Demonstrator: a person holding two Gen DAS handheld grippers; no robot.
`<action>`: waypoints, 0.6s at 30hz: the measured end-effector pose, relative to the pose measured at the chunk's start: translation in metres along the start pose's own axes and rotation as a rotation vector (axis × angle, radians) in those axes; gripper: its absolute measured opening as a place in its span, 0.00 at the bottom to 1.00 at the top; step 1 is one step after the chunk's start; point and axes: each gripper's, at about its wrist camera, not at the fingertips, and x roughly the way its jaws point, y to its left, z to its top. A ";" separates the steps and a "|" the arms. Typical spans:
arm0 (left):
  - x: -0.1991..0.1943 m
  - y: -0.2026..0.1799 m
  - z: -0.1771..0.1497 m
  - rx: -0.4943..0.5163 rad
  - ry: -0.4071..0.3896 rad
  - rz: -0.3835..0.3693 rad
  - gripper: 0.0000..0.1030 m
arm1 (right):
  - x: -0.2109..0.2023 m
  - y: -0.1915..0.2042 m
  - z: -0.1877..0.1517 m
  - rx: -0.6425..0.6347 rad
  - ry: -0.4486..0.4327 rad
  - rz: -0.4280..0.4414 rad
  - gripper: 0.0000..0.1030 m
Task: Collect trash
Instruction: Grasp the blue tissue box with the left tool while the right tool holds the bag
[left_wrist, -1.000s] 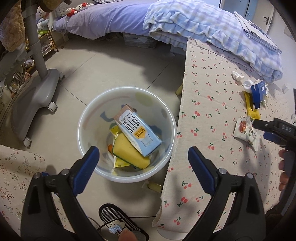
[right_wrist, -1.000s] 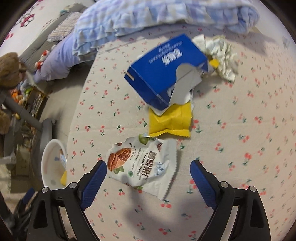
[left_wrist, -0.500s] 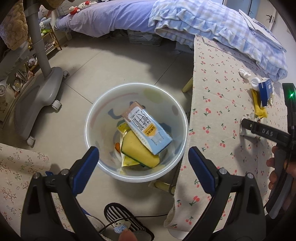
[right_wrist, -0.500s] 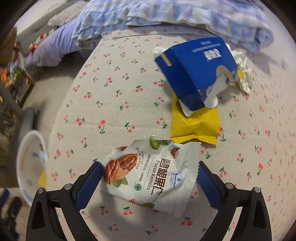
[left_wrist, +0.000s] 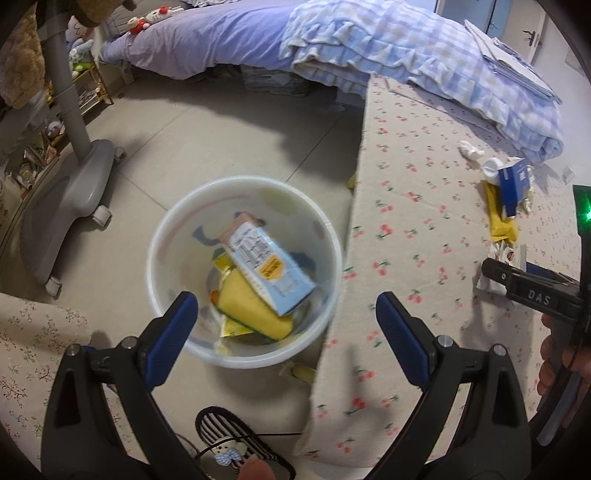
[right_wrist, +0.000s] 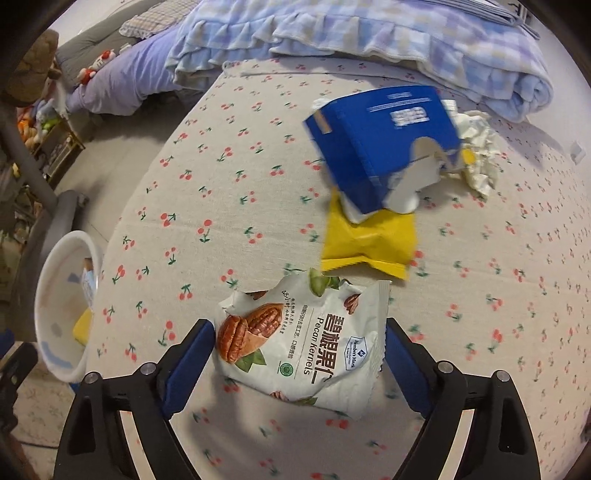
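**Closing in on the pecan bag**

I am working the pick-up step: my right gripper (right_wrist: 300, 334) is straddling the pecan kernel bag (right_wrist: 303, 343) in the lower middle of the right wrist view. Its fingers (right_wrist: 188, 365) are standing wide on either side of the bag and have just been closing a little, but I judge the pads are not yet pressing it; the bag is lying flat on the cherry-print counter (right_wrist: 221, 184). My left gripper (left_wrist: 287, 322) is hanging with fingers spread and empty above the white bin (left_wrist: 162, 236) on the floor, which is already holding a carton (left_wrist: 266, 266) and a yellow sponge (left_wrist: 247, 306).

Next I am expecting to need a firm squeeze on the crinkly bag, a lift, then a carry to the bin at the left edge of the frame. The thin film could slip or fold, so the pinch should catch a good bite of it.

Further up the frame a yellow packet (right_wrist: 369, 243), a blue box (right_wrist: 380, 140) and crumpled paper (right_wrist: 476, 155) are waiting.

Hard to read: the blue box is covering the top of the yellow packet, the bag's near edge is falling in shadow, and the bin is being cut off by the counter edge in the right view. The left view is slightly blurred.
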 end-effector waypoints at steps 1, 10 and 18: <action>0.000 -0.005 0.001 0.005 -0.002 -0.006 0.94 | -0.004 -0.004 0.000 0.005 -0.002 0.005 0.88; -0.003 -0.061 0.014 0.056 -0.024 -0.059 0.94 | -0.041 -0.064 0.011 0.100 -0.067 0.042 0.88; 0.002 -0.124 0.030 0.114 -0.057 -0.121 0.94 | -0.064 -0.122 0.023 0.184 -0.116 0.042 0.88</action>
